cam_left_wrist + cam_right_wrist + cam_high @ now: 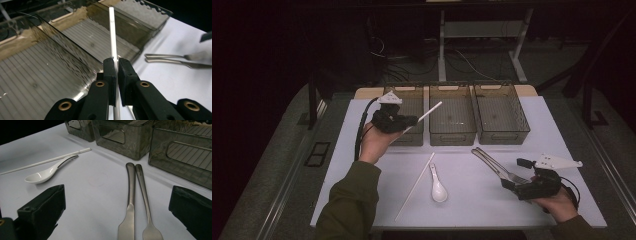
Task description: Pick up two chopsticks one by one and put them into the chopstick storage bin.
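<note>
Chopstick (112, 32) clamped in left gripper (116, 65) jaws, apparently over bins (62, 47)

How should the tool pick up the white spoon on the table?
Probably by the handle of the white spoon, coming straight down from above. It lies flat, the handle is slim and straight, and the rounded bowl would likely slip. The chopstick lies close alongside, so stay clear of it.

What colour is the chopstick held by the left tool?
White chopstick; clearest in the left gripper view.

Between the right gripper (117, 220)'s 2 wide-apart black fingers (42, 207), a metal knife (128, 202) and fork (145, 205) lie side by side on the white desk (100, 202); a white spoon (47, 172) touches a white chopstick (47, 161), beside dark bins (117, 137)
</note>
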Demonstrator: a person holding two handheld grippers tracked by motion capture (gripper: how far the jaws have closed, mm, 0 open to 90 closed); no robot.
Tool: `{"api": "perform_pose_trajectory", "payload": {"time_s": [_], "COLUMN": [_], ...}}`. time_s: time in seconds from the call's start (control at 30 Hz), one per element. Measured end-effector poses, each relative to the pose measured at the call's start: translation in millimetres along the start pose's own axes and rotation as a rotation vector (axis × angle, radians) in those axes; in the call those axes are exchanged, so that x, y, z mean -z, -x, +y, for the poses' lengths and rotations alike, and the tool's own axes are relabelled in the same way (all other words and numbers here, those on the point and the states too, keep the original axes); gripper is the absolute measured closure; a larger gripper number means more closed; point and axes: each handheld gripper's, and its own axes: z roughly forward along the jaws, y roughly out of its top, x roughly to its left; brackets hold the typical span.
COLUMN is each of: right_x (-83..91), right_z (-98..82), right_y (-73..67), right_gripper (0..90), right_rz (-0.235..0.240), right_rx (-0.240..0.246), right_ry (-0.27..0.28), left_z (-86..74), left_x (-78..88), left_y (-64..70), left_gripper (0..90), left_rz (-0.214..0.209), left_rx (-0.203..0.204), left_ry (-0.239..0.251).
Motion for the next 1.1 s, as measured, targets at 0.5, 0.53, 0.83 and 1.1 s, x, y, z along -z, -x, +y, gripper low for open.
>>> {"api": "perform_pose_trajectory", "payload": {"time_s": [0.5, 0.53, 0.83, 1.1], "right_x": [1.5, 1.7, 2.9, 5.5], "right_z": [0.2, 0.1, 0.3, 0.3], "right_y": [2.0, 2.0, 3.1, 3.5], "right_gripper": [0.9, 0.9, 0.9, 0.9], "right_rz": [-0.003, -0.004, -0.001, 0.003], "right_rx": [-0.011, -0.010, -0.016, -0.023], "right_ry": [0.012, 0.013, 0.021, 0.026], "left_z": [23.7, 24.2, 28.0, 21.1], "left_x": [-17.2, -18.2, -34.4, -46.9], "left_y": [-43.4, -46.8, -72.3, -90.4], "left_gripper": [84.0, 84.0, 84.0, 84.0], "left_rz": [0.152, 0.162, 0.244, 0.295], "left_rx": [0.046, 0.052, 0.107, 0.160], "left_ry": [0.007, 0.005, -0.018, -0.047]}}
